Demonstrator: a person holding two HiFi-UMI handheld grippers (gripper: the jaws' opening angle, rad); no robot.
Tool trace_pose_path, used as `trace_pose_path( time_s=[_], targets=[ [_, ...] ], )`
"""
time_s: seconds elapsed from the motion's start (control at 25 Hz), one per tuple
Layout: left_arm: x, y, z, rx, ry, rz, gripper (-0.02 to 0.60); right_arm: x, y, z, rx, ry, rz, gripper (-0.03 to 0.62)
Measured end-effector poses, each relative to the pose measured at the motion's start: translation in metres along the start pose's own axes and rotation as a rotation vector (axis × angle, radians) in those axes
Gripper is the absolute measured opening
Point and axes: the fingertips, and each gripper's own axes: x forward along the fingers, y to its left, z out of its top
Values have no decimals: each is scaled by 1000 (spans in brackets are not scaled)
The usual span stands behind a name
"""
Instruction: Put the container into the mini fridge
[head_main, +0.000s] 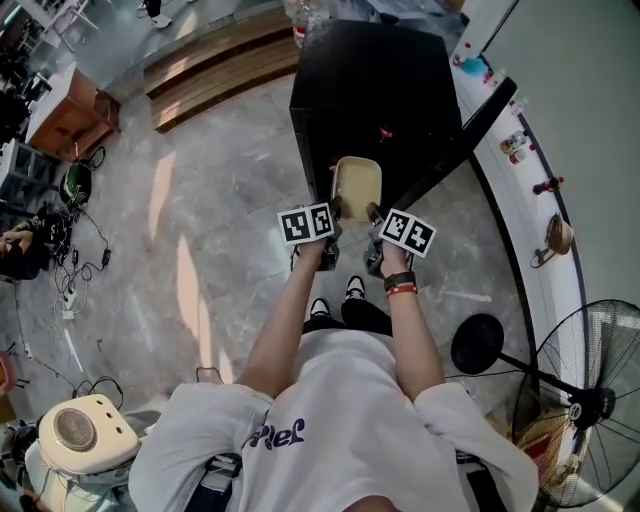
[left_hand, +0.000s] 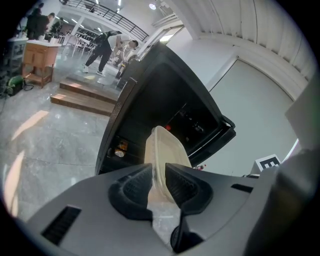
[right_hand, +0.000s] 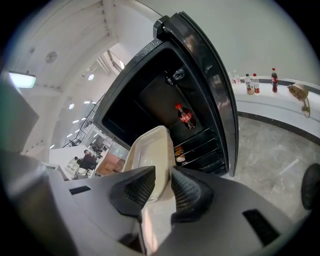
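Note:
A pale, translucent lidded container (head_main: 356, 186) is held in the air in front of the open black mini fridge (head_main: 375, 90). My left gripper (head_main: 334, 212) is shut on its left near edge, and my right gripper (head_main: 373, 214) is shut on its right near edge. In the left gripper view the container (left_hand: 167, 149) stands up between the ribbed pads of the left gripper (left_hand: 159, 186). The right gripper view shows the container (right_hand: 150, 152) pinched by the right gripper (right_hand: 162, 187), with the fridge's dark inside (right_hand: 165, 100) just beyond. The fridge door (head_main: 470, 130) hangs open to the right.
A cola bottle (right_hand: 186, 117) stands on a shelf inside the fridge, with small items on lower shelves. A curved white ledge (head_main: 530, 230) with bottles runs along the right. A standing fan (head_main: 585, 400) is at lower right. Wooden steps (head_main: 215, 65) lie at the far left.

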Motion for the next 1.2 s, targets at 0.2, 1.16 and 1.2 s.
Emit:
trace_pose_path(
  time_s=[0.2,1.16,1.2],
  targets=[
    [26,11,3,-1,-6,9,83,26,-14,8,-12,2,6,101],
    [114,81,-9,-23,-30,23,86,126,-65,6,-71,11,14,103],
    [117,82,-8,-22,-31,23,86,129,-66,7,-71,11,14,103]
  ],
)
